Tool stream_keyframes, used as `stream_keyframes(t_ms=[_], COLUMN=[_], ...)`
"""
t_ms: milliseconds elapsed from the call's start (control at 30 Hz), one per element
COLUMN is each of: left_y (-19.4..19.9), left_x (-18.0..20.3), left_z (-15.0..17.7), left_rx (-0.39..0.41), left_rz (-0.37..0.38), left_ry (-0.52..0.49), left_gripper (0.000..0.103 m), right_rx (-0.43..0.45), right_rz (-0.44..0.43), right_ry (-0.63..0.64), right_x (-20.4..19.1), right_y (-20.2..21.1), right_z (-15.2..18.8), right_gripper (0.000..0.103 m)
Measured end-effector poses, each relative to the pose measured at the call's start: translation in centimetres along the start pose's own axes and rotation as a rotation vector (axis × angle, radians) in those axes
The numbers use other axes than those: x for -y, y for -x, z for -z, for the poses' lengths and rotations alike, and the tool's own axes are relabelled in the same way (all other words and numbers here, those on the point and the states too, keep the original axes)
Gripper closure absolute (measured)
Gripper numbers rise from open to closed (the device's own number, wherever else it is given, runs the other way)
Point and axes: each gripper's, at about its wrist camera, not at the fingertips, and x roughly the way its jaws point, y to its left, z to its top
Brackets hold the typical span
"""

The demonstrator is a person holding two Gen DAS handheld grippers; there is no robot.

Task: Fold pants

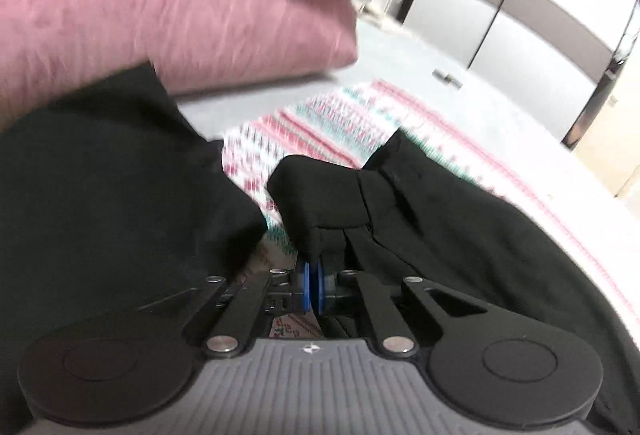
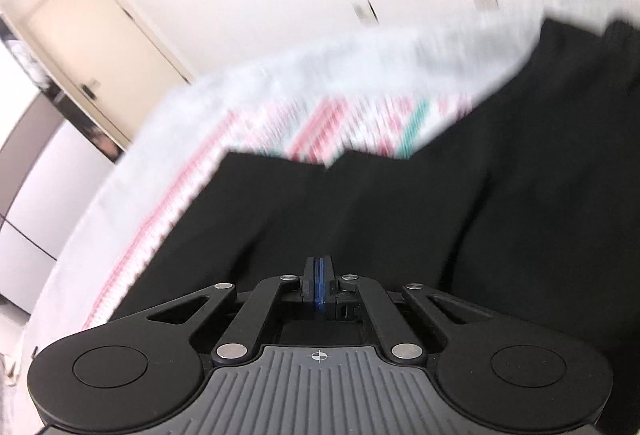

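Motion blur smears the patterned blanket (image 1: 320,131) in both views, so its pink and teal print cannot be read. The pink duvet (image 1: 160,15) is streaked too and runs off the top and left edges. The black pants (image 2: 440,215) show almost no seams, and their extent is cut off by the right edge. 2 small marks on the wall (image 2: 366,11) are too blurred to identify. Black cloth hides the pad tips of the left tool (image 1: 313,267).

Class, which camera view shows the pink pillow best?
The left wrist view: the pink pillow fills its upper left, behind the black pants pinched in the left tongs. The right wrist view shows no pillow, only pants, patterned blanket and wall.
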Motion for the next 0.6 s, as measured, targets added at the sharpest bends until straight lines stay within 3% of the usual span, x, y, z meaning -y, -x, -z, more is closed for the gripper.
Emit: stream_keyframes(t_ms=[167, 333, 467, 567, 600], left_y=[2.4, 1.6, 0.2, 0.9, 1.2], left_x=[-1.6, -1.8, -2.3, -2.9, -2.9], left_z=[-0.2, -0.2, 0.1, -0.6, -0.6], left_rx=[0.000, -0.003, -0.052, -0.030, -0.021], left_rz=[0.039, -0.002, -0.015, 0.012, 0.013], left_ry=[0.037, 0.020, 0.035, 0.066, 0.063], left_gripper=[0.077, 0.076, 0.076, 0.076, 0.076], right_rx=[0.087, 0.047, -0.152, -0.134, -0.117], right_rz=[0.047, 0.064, 0.115, 0.125, 0.128], right_ry=[0.031, -0.006, -0.155, -0.223, -0.223], right_x=[0.9, 2.1, 4.4, 5.6, 5.6], right_y=[2.0, 1.6, -2.1, -1.6, -1.3], right_z=[-0.7, -0.7, -0.6, -0.7, -0.8], right_gripper=[0.103, 0.103, 0.079, 0.057, 0.055])
